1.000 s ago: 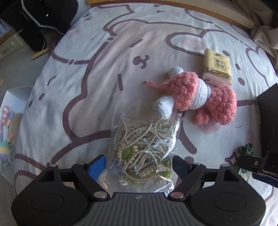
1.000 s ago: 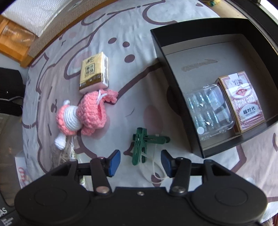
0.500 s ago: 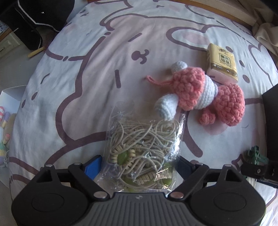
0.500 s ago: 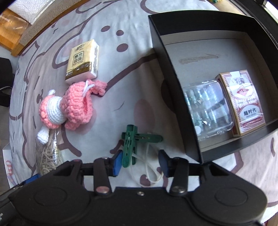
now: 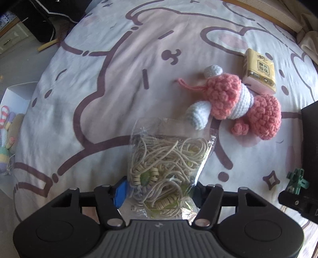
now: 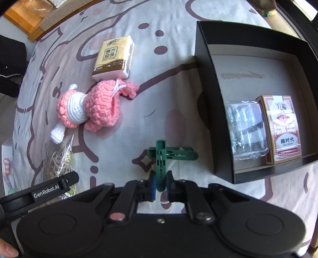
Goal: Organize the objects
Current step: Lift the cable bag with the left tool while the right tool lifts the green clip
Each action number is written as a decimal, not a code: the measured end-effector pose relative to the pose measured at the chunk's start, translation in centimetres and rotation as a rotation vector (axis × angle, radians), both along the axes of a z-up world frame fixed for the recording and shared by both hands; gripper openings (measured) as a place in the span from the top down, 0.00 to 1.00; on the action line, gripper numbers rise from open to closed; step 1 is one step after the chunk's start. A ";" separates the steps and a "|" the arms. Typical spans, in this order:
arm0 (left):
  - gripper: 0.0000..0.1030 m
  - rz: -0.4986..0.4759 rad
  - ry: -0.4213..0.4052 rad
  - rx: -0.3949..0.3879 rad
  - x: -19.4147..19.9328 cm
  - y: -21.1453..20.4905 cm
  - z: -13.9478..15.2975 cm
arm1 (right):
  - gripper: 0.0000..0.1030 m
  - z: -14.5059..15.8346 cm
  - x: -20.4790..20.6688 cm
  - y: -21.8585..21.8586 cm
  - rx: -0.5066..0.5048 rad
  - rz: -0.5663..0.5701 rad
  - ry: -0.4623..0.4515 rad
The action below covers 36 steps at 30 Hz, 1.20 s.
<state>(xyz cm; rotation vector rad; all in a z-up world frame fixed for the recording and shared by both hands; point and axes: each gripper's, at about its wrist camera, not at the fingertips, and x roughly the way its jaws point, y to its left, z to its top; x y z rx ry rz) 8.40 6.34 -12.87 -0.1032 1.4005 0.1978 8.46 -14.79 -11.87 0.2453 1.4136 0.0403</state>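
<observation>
A clear bag of beige cords point(image 5: 165, 168) lies on the bed sheet between the fingers of my left gripper point(image 5: 159, 191), whose jaws touch the bag's sides; the bag also shows in the right wrist view point(image 6: 57, 158). My right gripper point(image 6: 160, 185) is shut on the near end of a green clothespin point(image 6: 162, 158) crossed with a second one point(image 6: 178, 153). A pink crochet doll point(image 5: 234, 103) point(image 6: 89, 108) and a tissue pack point(image 5: 259, 71) point(image 6: 113, 57) lie beyond. A black box point(image 6: 202, 79) stands to the right.
The black box holds a clear plastic case point(image 6: 246, 129) and a card deck point(image 6: 282, 129). A white box with toys point(image 5: 10, 123) sits off the bed's left edge. Dark bags point(image 5: 45, 17) stand at the far left.
My right gripper moved forward and closed on the green clothespin. My left gripper advanced over the cord bag and narrowed its jaws against it.
</observation>
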 end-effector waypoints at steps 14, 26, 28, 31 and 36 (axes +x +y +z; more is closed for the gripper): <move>0.39 0.039 -0.112 0.012 -2.4 0.9 5.4 | 0.90 4.4 -1.7 -0.1 -0.002 0.035 -0.118; 0.39 0.006 -0.238 0.012 -4.2 -0.7 10.2 | 0.90 8.7 -3.8 -0.2 -0.002 0.064 -0.239; 0.39 0.007 -0.257 0.008 -4.6 -1.0 10.9 | 0.90 9.3 -4.1 -0.4 0.000 0.062 -0.261; 0.39 -0.001 -0.288 0.015 -5.1 -1.6 11.9 | 0.90 10.4 -4.6 -0.5 -0.006 0.068 -0.298; 0.39 -0.021 -0.343 0.018 -5.8 -2.5 13.6 | 0.90 11.8 -5.4 -0.8 -0.021 0.084 -0.358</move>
